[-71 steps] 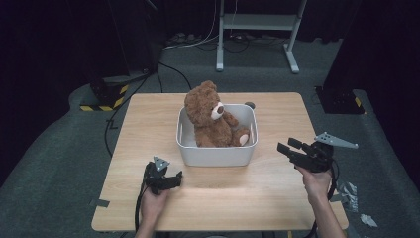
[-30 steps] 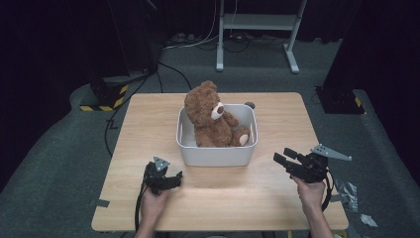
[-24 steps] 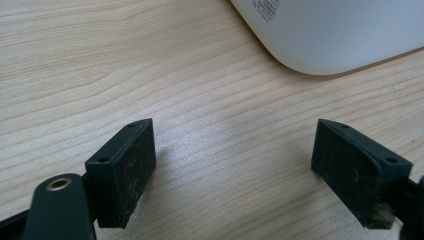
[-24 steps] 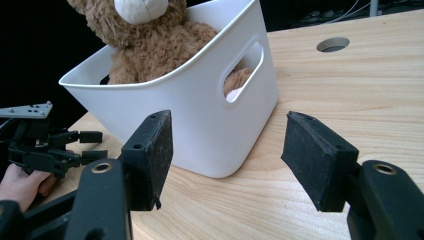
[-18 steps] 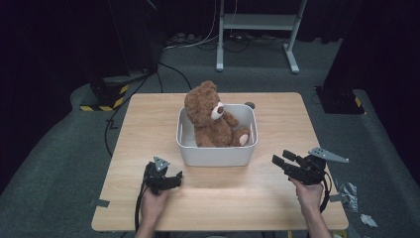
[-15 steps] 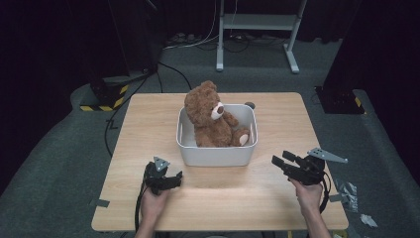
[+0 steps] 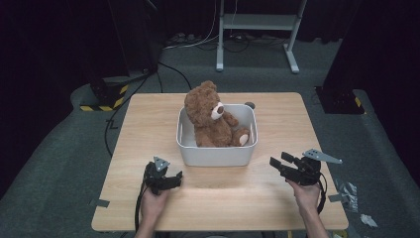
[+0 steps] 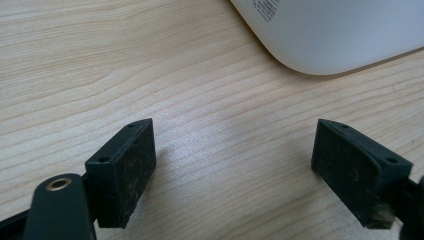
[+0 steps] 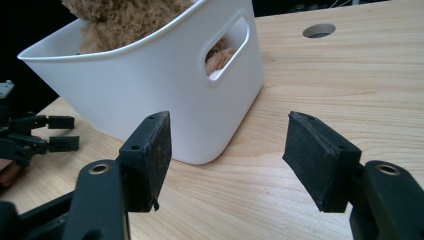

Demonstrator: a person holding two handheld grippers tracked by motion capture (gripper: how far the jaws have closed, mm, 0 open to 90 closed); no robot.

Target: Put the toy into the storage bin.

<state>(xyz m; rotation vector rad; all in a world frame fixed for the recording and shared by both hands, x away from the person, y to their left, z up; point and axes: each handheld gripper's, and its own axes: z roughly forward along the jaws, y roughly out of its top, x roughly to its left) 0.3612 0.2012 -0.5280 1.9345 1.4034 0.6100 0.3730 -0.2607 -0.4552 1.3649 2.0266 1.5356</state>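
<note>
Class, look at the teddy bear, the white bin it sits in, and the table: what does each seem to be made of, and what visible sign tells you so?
Teddy bear: plush fabric, by its fuzzy brown pile and paler muzzle.
White bin: probably moulded plastic, smooth and matte, with rounded corners and a cut-out handle.
Table: pale wood or wood-look laminate; grain lines run across it, though the look alone cannot settle which.

Wooden table (image 7: 148, 129), grey metal stand (image 7: 257, 22) behind.

Left tool (image 7: 174, 177) and right tool (image 7: 278, 161) low, apart, jaws wide, nothing between.
</note>
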